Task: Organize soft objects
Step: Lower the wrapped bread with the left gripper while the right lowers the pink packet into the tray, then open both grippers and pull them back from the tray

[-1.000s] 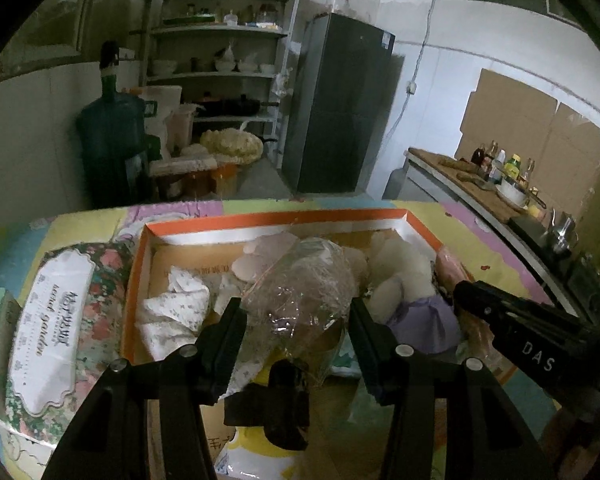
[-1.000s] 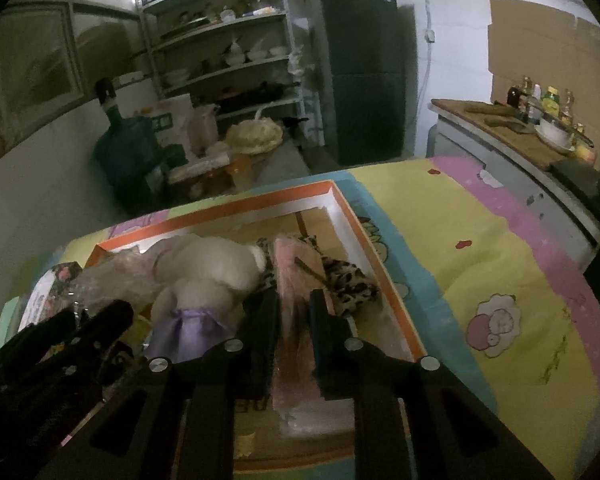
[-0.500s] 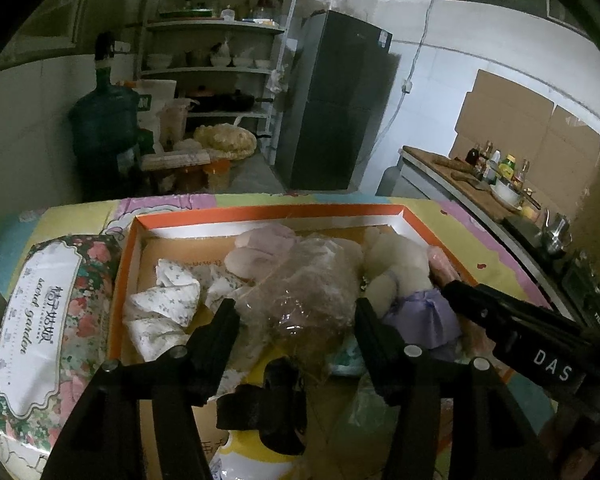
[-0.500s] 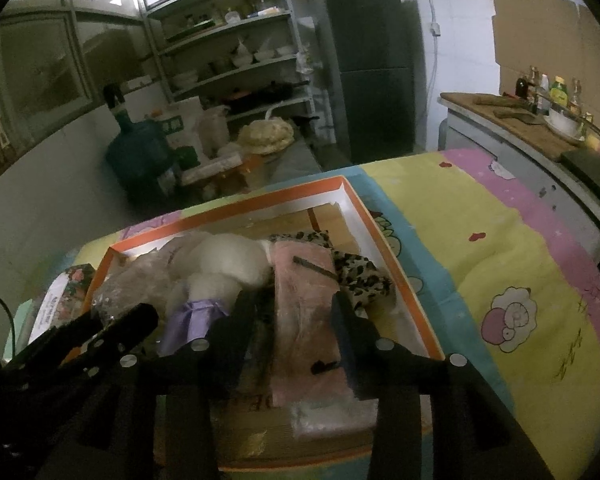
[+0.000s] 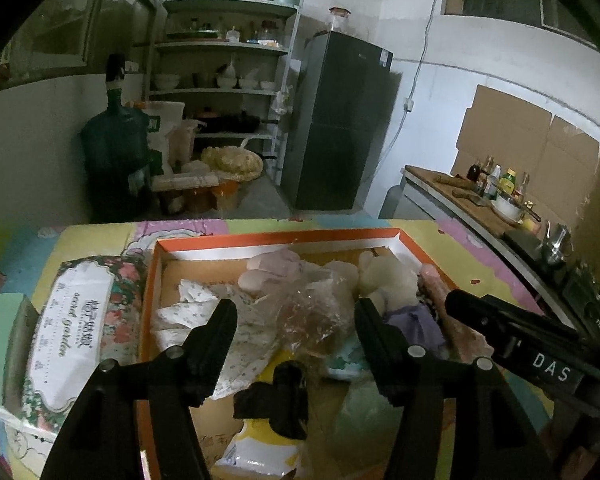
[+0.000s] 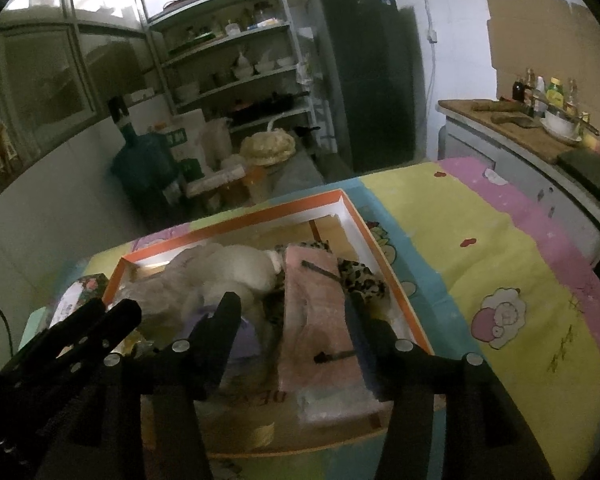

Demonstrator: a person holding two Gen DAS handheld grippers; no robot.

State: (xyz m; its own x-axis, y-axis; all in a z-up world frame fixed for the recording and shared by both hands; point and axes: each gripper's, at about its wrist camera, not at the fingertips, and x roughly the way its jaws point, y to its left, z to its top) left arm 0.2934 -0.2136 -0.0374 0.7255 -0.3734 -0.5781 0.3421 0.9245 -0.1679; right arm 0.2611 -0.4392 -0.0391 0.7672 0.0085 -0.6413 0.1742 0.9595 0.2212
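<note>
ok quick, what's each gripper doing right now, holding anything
Left gripper: jaws opening, holding nothing; the clear plastic bag lies between them, ungripped.
Right gripper: jaws opening, holding nothing; the pink folded towel lies between them in the orange box.

- The box (image 6: 380, 240) has an orange rim, white inner walls and a brown cardboard floor.
- The folded towel (image 6: 316, 320) is pale pink.
- The cloth (image 6: 360, 276) beside it bears a leopard print, tan with dark spots.
- The plush toy (image 6: 240, 272) is cream-white, with a lilac garment (image 5: 412, 320).
- The tissue pack (image 5: 80, 336) is floral, red and green, with a white label.
- The white cloth (image 5: 188, 312) carries small dark specks.
- The tabletop cover (image 6: 500, 248) shows yellow, pink and light blue bands with cartoon sheep.
- Both hand-held grippers (image 5: 296, 320) (image 6: 292, 320) are black.
</note>
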